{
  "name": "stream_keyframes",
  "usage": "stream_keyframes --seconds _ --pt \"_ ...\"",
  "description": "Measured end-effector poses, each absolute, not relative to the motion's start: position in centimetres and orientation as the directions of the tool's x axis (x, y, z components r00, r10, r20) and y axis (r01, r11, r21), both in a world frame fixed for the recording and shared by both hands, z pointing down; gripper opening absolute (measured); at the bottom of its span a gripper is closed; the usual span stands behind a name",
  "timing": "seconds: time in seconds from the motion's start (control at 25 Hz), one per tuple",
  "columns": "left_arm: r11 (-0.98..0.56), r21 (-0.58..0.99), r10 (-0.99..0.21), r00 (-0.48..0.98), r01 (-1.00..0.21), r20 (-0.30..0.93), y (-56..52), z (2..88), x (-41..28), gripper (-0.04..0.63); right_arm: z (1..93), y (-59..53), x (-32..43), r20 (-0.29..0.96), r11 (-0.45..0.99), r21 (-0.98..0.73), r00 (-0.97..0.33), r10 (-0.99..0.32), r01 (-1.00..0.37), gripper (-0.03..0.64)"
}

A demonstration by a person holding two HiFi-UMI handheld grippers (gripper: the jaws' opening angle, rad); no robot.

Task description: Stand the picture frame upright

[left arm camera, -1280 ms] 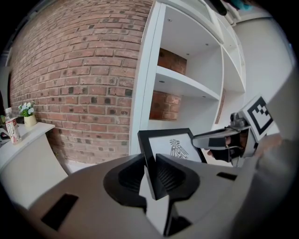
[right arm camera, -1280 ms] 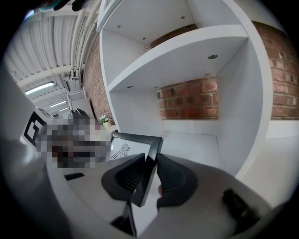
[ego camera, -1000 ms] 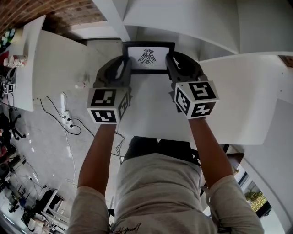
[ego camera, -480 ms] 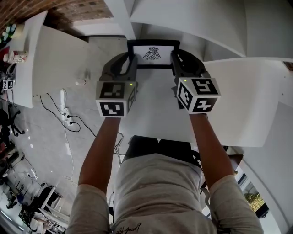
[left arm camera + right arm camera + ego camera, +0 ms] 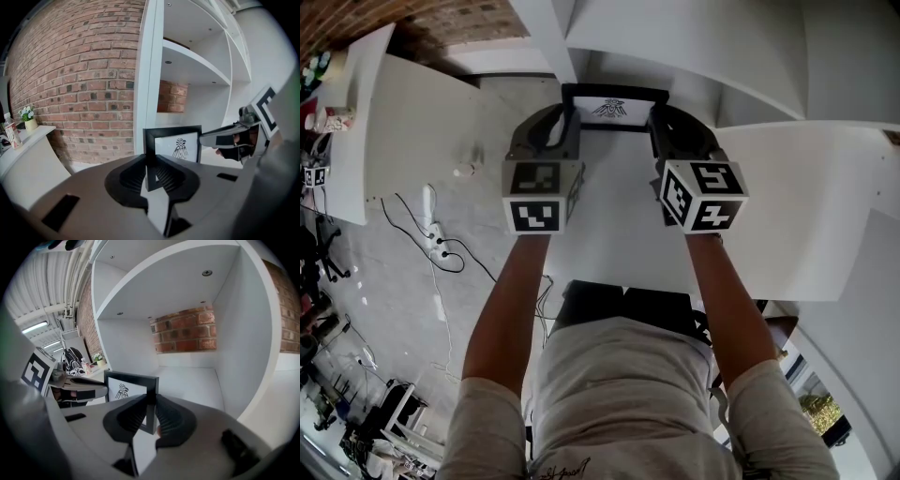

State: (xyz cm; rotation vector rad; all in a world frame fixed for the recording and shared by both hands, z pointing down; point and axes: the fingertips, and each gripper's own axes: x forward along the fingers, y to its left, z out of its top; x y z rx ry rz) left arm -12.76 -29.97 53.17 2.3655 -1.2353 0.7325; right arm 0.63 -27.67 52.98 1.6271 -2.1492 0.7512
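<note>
The black picture frame (image 5: 614,105), with a bird drawing on its white face, stands nearly upright on the white shelf surface (image 5: 609,216). My left gripper (image 5: 572,120) is shut on the frame's left edge; its jaws have just been closing with that edge between them. In the left gripper view the frame (image 5: 178,146) rises from between the jaws of the left gripper (image 5: 151,171). My right gripper (image 5: 654,120) is shut on the right edge, and in the right gripper view the frame (image 5: 125,389) sits in the right gripper (image 5: 151,412).
White shelf compartments (image 5: 187,366) open behind the frame, with a brick wall (image 5: 75,93) to the left. A white side counter (image 5: 356,122) carries a bottle (image 5: 10,132) and a small plant (image 5: 29,118). Cables (image 5: 431,239) lie on the floor at left.
The frame has tipped up from leaning back to nearly upright, so its face looks narrower from above. Both grippers moved with it, away from the person.
</note>
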Motion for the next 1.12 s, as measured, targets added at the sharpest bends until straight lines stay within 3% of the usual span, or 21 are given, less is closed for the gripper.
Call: stream_keyframes --seconds 1.12 --pt "-0.547 0.068 -0.656 0.477 -0.835 0.584 -30.95 53.81 -12.88 0.072 52.74 -28.06 0.39 0.550 0.204 -0.192 -0.277 -0.788 -0.960 0.071"
